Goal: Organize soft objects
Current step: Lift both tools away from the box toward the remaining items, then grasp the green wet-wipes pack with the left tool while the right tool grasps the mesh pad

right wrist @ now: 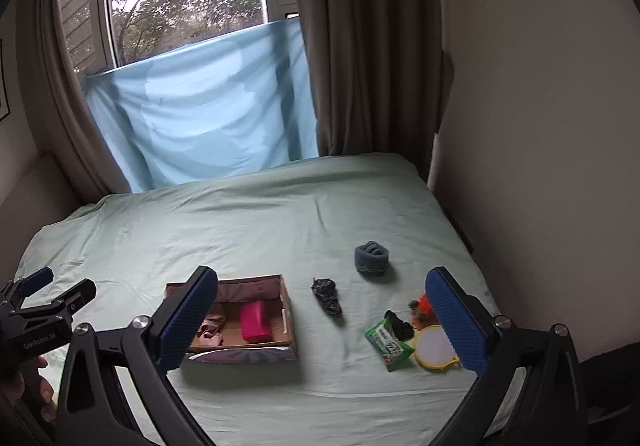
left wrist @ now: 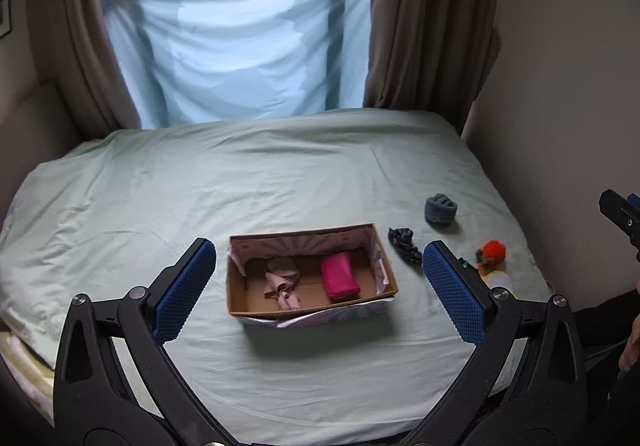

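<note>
I have both tools hovering above the near edge of the bed [left wrist: 280,182], fingers spread wide and carrying nothing: the left hand-held gripper [left wrist: 316,286] frames the cardboard box [left wrist: 240,298], and the right hand-held gripper [right wrist: 320,320] brackets the loose items to the box's right, which I take as the staging pose for the next pick. The box sits on the pale green sheet with its flaps folded down, and it already holds a crumpled pink cloth [left wrist: 282,282] and a firm-looking magenta pouch [left wrist: 340,276], set side by side so space stays free. Outside it, well apart from one another, lie a rolled grey-blue knit bundle [right wrist: 372,257], thick and springy by its look, and a dark patterned scrunchie-like piece [right wrist: 327,296], limp and flat. Nearer the right fingers cluster a glossy green wipes pack [right wrist: 388,342], a small black bit [right wrist: 400,324], an orange fuzzy toy [right wrist: 420,308] and a yellow-rimmed round disc [right wrist: 434,348]; these look harder or slicker.
</note>
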### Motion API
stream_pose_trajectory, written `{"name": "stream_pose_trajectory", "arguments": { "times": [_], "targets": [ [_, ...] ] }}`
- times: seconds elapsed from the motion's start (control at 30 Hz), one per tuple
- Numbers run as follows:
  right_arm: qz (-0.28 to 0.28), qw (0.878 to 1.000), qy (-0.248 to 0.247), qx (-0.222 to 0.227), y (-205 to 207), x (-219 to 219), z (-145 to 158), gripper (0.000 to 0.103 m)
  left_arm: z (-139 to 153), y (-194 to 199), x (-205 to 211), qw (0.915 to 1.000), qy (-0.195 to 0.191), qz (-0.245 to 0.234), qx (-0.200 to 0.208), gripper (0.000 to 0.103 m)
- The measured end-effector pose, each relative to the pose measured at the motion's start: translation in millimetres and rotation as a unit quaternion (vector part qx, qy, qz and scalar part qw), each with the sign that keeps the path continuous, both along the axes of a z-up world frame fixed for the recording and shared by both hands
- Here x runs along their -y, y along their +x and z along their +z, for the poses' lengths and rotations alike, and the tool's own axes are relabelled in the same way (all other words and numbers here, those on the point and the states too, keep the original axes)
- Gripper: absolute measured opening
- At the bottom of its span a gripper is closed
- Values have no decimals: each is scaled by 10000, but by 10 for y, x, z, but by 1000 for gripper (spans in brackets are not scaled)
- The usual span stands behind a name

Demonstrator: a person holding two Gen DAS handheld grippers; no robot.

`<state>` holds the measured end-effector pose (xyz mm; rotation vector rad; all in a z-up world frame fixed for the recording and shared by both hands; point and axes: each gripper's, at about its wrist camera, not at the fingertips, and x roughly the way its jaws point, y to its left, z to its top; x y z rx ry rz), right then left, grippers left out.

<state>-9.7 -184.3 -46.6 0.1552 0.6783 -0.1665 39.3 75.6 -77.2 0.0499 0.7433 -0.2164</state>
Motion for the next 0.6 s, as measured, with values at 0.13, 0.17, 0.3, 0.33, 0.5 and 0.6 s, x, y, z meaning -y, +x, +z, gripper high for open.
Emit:
{"name": "stream_pose_trajectory", "arguments": {
  "times": [0.13,0.17,0.3,0.33,0.5,0.6],
  "targets": [
    [-358,9992,-74,150,-185,298,-27,103,-101,-29,377,9995,-33,-320,-30,103],
    [-391,9991,-57,169,-215,371,-41,103,-145,-29,479,9992,-59,-389,-72,103],
    [-423,9989,-124,187,-300,714,-260,103,-439,11,946,9965,-261,-643,-456,103],
    [-404,9990,-135,158,-301,805,-345,103,-535,31,1074,9957,-278,-672,-579,103],
    [-248,9996,-68,-132,-220,1253,-872,103,-1128,142,1703,9889,-419,-893,-1107,103],
    [-275,9988,-9,-416,-140,1535,-1272,103,-1570,227,2053,9831,-497,-984,-1463,103]
  ]
}}
